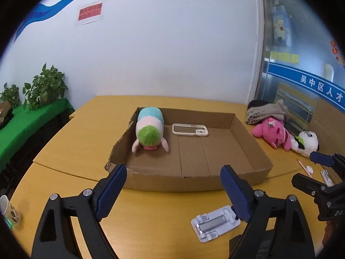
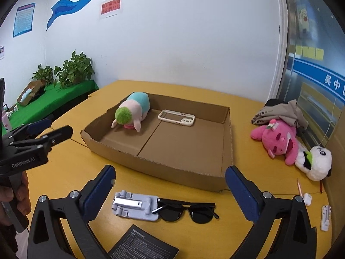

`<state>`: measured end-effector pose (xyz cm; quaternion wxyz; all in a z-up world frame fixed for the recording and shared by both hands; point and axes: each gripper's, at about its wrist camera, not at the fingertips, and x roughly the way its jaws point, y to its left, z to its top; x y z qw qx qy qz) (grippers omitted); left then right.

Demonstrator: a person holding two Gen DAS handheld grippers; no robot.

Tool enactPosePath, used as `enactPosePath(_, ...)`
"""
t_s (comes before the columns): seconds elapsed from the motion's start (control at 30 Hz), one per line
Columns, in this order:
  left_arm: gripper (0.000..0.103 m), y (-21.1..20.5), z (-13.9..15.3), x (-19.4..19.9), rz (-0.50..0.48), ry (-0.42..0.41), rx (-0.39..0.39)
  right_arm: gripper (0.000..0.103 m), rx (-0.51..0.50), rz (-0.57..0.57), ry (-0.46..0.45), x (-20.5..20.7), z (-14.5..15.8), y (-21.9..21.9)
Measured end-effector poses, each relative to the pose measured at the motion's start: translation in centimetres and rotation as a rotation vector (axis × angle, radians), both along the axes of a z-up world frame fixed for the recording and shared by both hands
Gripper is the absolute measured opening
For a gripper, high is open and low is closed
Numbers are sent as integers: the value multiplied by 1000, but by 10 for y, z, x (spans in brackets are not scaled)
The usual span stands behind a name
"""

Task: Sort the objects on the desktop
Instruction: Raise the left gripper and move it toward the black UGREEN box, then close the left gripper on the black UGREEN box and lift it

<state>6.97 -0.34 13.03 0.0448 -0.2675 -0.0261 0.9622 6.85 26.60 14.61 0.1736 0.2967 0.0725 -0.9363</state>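
Sunglasses [image 2: 189, 210] partly overlap phone stand [image 2: 135, 206]; booklet [image 2: 143, 245] cut off.

"GenRobot.AI" on left claw [image 2: 46, 129]; "UGREEN" on booklet [image 2: 144, 246]

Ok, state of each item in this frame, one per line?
Left gripper: open, empty.
Right gripper: open, empty.
Shallow brown cardboard box: open-topped.
Pastel striped plush toy: lying inside box.
Cream phone case: flat inside box.
Black sunglasses: folded, on table.
Grey phone stand: folded flat.
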Motion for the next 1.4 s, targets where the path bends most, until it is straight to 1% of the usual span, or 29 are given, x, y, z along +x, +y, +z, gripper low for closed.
enactPosePath(0.07, 88, 1, -9, 1, -39, -34, 12, 103, -19, 4, -36, 1, -9, 8)
enactPosePath(0.13, 88, 2, -23, 3, -92, -90, 25, 103, -21, 1, -74, 4, -24, 19)
enactPosePath(0.27, 88, 10, -52, 7, -176, -189, 38, 103, -5, 17, -193, 15, -65, 39)
enactPosePath(0.37, 88, 17, -69, 8, -260, -256, 96, 103, -10, 51, -282, 32, -99, 49)
enactPosePath(0.47, 88, 26, -83, 7, -364, -320, 182, 103, -69, 98, -378, 50, -130, 56)
enactPosePath(0.57, 88, 40, -99, 1, -445, -398, 224, 103, -119, 130, -446, 64, -155, 56)
enactPosePath(0.67, 88, 56, -115, -4, -513, -457, 258, 103, -113, 167, -453, 69, -164, 48)
enactPosePath(0.77, 88, 75, -134, -10, -566, -523, 246, 103, -124, 218, -430, 70, -162, 37)
enactPosePath(0.83, 87, 83, -149, -14, -583, -573, 259, 103, -71, 227, -412, 68, -165, 25)
enactPosePath(0.87, 81, 86, -156, -14, -593, -599, 279, 102, -28, 223, -409, 66, -169, 18)
enactPosePath(0.9, 80, 87, -161, -14, -606, -618, 307, 101, 6, 224, -415, 64, -174, 13)
enactPosePath(0.93, 78, 88, -162, -11, -621, -611, 332, 100, 21, 229, -423, 64, -179, 8)
enactPosePath(0.97, 76, 89, -163, -8, -630, -610, 337, 100, 27, 233, -411, 65, -179, 5)
enactPosePath(1.03, 77, 88, -162, -5, -625, -591, 327, 99, 30, 230, -397, 66, -180, 1)
enactPosePath(1.1, 75, 85, -162, -5, -615, -587, 340, 99, 27, 220, -381, 68, -181, -1)
enactPosePath(1.2, 74, 86, -161, -2, -593, -575, 326, 99, 17, 212, -380, 68, -180, -1)
enactPosePath(1.27, 74, 84, -154, 4, -579, -549, 311, 98, 15, 211, -376, 68, -179, -3)
enactPosePath(1.4, 74, 78, -131, 10, -577, -497, 320, 98, 25, 200, -301, 81, -162, -10)
